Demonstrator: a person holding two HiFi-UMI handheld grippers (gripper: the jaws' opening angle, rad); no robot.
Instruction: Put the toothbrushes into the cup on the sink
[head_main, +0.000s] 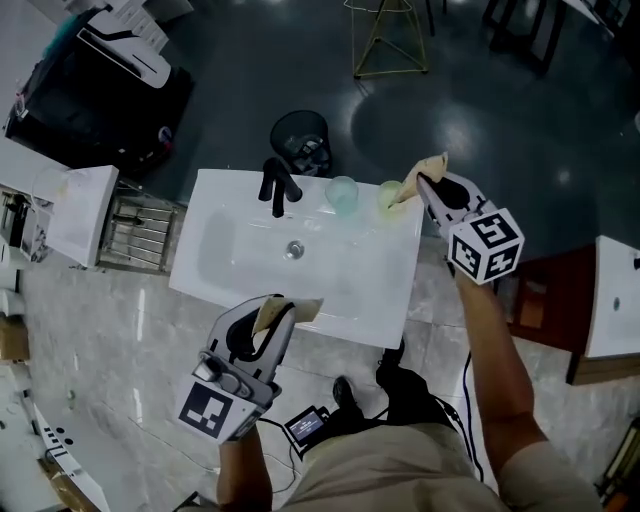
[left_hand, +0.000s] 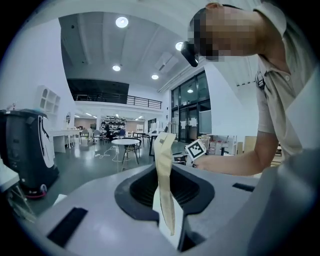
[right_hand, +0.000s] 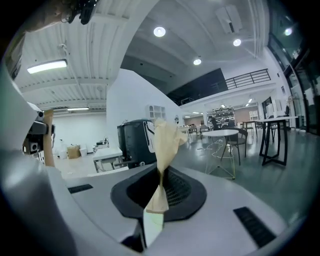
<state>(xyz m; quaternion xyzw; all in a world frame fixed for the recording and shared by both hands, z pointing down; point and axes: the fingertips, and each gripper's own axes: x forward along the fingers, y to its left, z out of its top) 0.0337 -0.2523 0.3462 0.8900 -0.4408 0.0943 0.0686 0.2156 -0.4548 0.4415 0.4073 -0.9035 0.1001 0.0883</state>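
Head view: the right tongs (head_main: 422, 184) carry a paper-wrapped toothbrush (head_main: 420, 168) just beside the green cup (head_main: 388, 197) on the sink (head_main: 225, 270), likely lining up a drop, while the left tongs (head_main: 272, 315) hang over the near rim. Left gripper view: its jaws pinch a second wrapped toothbrush (left_hand: 165, 185) upright. Right gripper view: jaws clamped on the wrapper's twisted waist.

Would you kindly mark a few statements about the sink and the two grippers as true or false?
1. The left gripper is shut on a beige-wrapped toothbrush. True.
2. The right gripper is empty. False: it too is shut on a wrapped toothbrush.
3. A bluish cup and a greenish cup stand on the sink. True.
4. The faucet is white. False: it is black.
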